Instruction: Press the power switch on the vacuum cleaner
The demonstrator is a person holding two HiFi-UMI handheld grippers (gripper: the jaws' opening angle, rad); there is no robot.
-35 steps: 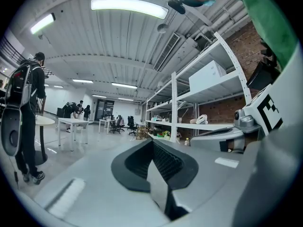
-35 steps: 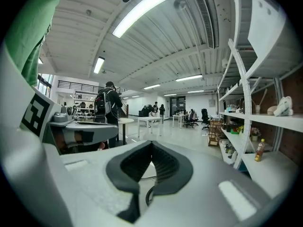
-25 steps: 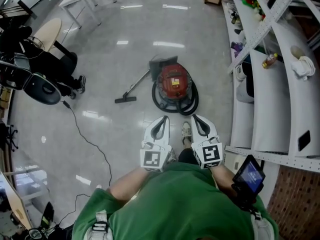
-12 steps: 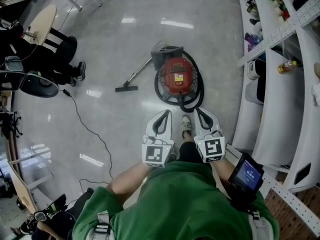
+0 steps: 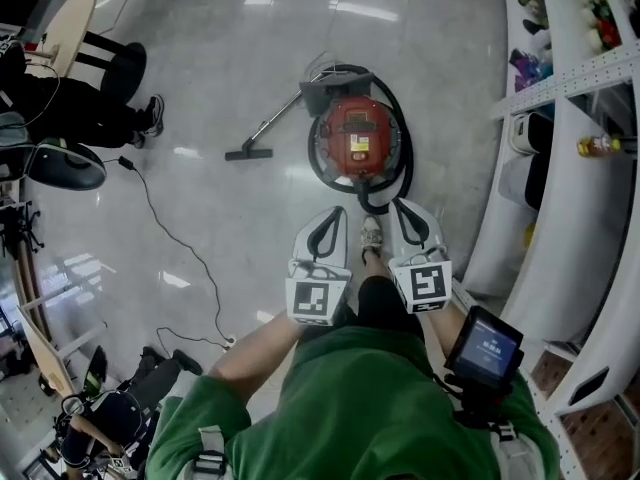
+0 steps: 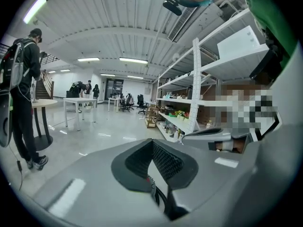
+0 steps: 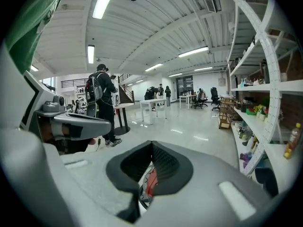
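We hold left tongs (image 5: 331,214) and right tongs (image 5: 402,208) side by side, both pressed together, empty. Red vacuum cleaner (image 5: 358,136) sits near on floor (image 5: 230,58).

Glossy grey floor (image 5: 250,58), white shelving (image 5: 570,218) at right

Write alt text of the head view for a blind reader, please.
A red vacuum cleaner stands on a grey floor, black hose looped around it. A person in green holds the left gripper and right gripper, both shut, pointed toward it.
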